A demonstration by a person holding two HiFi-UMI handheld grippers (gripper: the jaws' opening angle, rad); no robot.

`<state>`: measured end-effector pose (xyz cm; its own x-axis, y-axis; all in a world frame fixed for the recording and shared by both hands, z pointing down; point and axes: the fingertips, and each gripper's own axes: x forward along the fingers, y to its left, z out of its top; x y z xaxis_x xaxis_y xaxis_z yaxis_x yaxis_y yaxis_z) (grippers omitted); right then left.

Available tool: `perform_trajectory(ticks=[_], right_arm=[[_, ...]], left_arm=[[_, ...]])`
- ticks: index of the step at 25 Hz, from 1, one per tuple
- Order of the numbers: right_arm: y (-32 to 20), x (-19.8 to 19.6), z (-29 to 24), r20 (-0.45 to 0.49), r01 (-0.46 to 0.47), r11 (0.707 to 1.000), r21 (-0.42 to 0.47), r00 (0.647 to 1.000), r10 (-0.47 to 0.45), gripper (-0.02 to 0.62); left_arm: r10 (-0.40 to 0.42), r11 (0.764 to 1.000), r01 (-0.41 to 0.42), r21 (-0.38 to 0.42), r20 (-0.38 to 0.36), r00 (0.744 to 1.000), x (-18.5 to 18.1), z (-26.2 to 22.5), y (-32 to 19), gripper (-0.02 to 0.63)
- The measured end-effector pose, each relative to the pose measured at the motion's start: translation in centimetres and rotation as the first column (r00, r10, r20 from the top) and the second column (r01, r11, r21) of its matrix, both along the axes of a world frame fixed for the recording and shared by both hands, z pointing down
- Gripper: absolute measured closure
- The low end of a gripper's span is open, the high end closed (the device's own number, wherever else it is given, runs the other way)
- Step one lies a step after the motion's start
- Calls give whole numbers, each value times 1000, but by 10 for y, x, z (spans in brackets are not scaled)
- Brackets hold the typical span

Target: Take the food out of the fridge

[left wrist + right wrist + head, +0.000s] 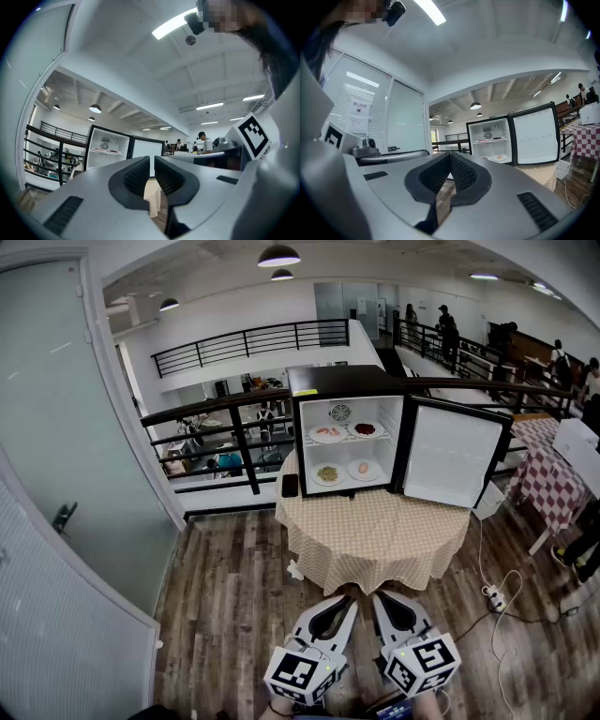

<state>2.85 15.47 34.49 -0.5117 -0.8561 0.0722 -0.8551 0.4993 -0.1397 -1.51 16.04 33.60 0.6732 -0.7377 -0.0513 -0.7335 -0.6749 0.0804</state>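
A black mini fridge (342,381) stands on a round table with a beige checked cloth (370,535), its door (452,456) swung open to the right. On the upper shelf lie a plate of pink food (327,433) and a plate of dark red food (365,429). The lower level holds a plate of greenish food (327,474) and a plate with a small pale item (363,469). My left gripper (351,600) (152,159) and right gripper (378,598) (450,157) are side by side, low and well short of the table, both shut and empty, pointing level at the fridge (110,150) (490,138).
A black railing (220,418) runs behind the table and a glass wall (56,427) stands at the left. A small dark object (290,485) sits on the cloth left of the fridge. At the right are a red checked table (548,479), a power strip (493,596) and cables on the wood floor.
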Motion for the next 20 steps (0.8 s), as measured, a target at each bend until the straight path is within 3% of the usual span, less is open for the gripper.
perform_trajectory(ticks=[4, 10, 20], right_arm=[[-3, -2, 5, 2, -27, 1000, -6, 1000, 27, 580], [-17, -16, 10, -66, -61, 998, 24, 996, 62, 578], [-41, -49, 18, -63, -75, 997, 7, 995, 75, 579]], left_arm=[[18, 1000, -18, -15, -34, 999, -7, 0, -3, 565], [13, 1000, -13, -5, -16, 1000, -22, 4, -16, 565], [56, 998, -56, -22, -17, 998, -50, 10, -42, 565]])
